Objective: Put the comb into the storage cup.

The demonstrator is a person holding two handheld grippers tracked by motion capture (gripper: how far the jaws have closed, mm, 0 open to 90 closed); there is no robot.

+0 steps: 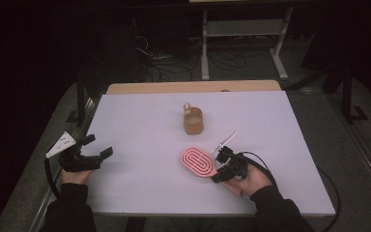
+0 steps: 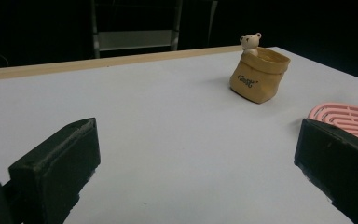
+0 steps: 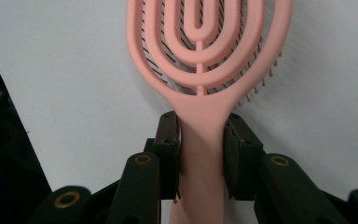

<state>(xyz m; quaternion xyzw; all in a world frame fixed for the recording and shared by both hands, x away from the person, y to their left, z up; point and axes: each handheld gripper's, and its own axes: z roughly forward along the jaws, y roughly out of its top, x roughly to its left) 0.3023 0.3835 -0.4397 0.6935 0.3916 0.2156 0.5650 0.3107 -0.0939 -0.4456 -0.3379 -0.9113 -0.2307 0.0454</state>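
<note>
Down at about 5 o'clock on the white table (image 1: 140,116), the right gripper (image 1: 221,165) has its jaws pinched on the handle of a pink hairbrush (image 1: 198,162), right where the handle narrows below the head; the right gripper view shows both pads pressed flush against the handle's sides. The brush lies bristles down, head pointing toward 10 o'clock, and I can't quite tell whether it's resting on the table or just lifted off it. What could go wrong: that handle is smooth and tapered, so if the hand lifts or swings fast the head's weight might pivot the brush in the jaws, or it could slide out toward the thin end. A little tan bag-shaped holder (image 1: 193,121) with a bear figure (image 2: 250,42) on its rim stands at about 12 o'clock, well apart from the brush, and looks light enough to tip if the brush knocks it. The right hand (image 1: 251,181) comes in low from the bottom edge, forearm angled toward 10 o'clock. Over at 8 o'clock the left gripper (image 1: 99,146) hovers at the table's edge, jaws spread wide with nothing between them, aimed roughly at 2 o'clock toward the holder.
</note>
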